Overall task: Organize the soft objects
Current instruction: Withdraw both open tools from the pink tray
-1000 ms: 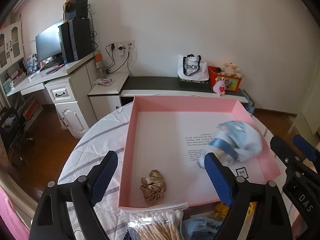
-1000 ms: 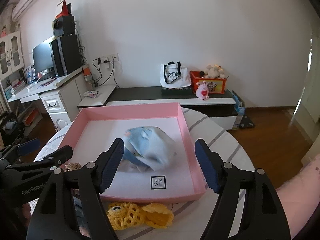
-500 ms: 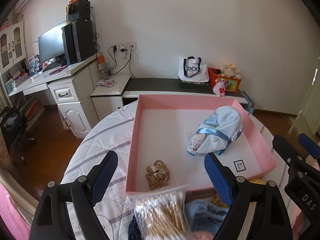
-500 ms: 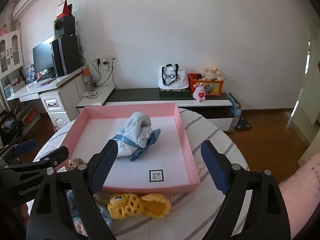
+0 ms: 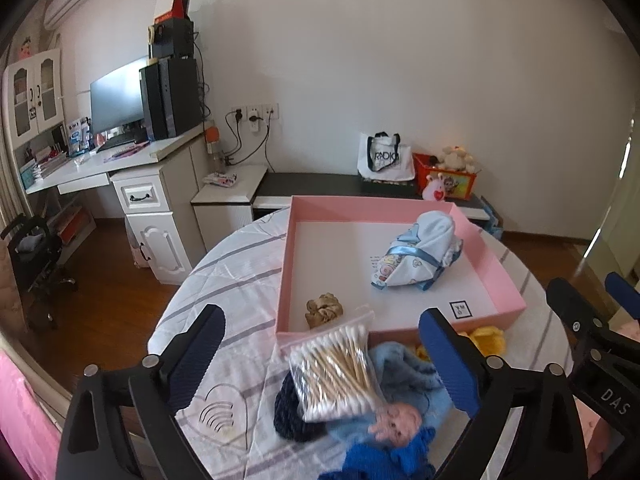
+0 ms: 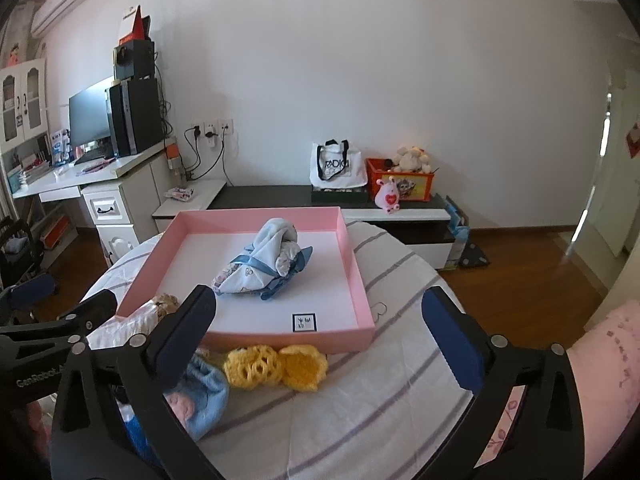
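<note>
A pale blue baby-cloth bundle [image 5: 420, 252] [image 6: 264, 264] tied with blue ribbon lies loose in the pink tray [image 5: 500, 276] [image 6: 360, 280]. A tan scrunchie [image 5: 324, 310] [image 6: 166, 302] sits in the tray's near left corner. In front of the tray lie a bag of cotton swabs [image 5: 336, 368], a light blue knit doll [image 5: 400, 368] [image 6: 204, 396] and a yellow crochet piece [image 6: 276, 366]. My left gripper [image 5: 322, 316] hovers over that pile, its jaws opening and gripping nothing. My right gripper [image 6: 319, 296] stands before the tray's near edge, jaws also opening, empty.
The round table carries a striped white cloth [image 6: 360, 420]. A dark navy knit item [image 5: 292, 412] and a bright blue one [image 5: 384, 460] lie in the near pile. A desk with a monitor [image 5: 116, 100] stands at left, a low bench [image 6: 280, 196] behind the table.
Both grippers have pulled back from the tray. The blue bundle, between the right jaws a second ago, now lies free in the tray. Both jaws stand wider.
</note>
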Demonstrator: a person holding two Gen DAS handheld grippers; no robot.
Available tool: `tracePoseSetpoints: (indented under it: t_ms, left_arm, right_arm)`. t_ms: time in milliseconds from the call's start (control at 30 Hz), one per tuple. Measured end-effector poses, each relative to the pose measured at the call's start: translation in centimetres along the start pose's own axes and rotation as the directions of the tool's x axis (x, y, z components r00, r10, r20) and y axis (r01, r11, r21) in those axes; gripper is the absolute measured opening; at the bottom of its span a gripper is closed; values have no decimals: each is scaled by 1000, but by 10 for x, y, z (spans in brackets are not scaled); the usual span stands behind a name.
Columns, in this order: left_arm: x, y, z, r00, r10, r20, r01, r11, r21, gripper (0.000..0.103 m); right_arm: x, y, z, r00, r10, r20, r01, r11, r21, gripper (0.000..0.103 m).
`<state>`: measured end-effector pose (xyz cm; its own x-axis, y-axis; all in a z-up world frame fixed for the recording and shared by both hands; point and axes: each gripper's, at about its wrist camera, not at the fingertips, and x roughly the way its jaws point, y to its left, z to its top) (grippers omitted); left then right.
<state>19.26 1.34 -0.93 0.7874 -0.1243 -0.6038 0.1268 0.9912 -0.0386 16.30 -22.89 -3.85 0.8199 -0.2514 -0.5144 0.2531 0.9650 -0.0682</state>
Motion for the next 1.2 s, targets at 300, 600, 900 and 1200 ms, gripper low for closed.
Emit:
tracePoseSetpoints:
  t_ms: [300,600,900,1200]
  left_arm:
    - [-54,-2,-28,999,-3,44,3,1000,0,100]
    - [-100,-11,-45,995,4,95,-4,1000,9,103]
    - [-154,-23,-62,980,1,199,-10,999,41,103]
    - [-193,-27,-78,955,-14,298,4,999,35,103]
  right_arm:
    - [-42,-1,-12,999,-11,38,11,1000,-11,103]
    - [-80,-8,-20,996,-15,84,16,1000,-11,103]
    - [-122,-10,-29,988,-10,155,14,1000,-23,103]
    - [-167,-11,-26,962,-13,272,23,999,-32,103]
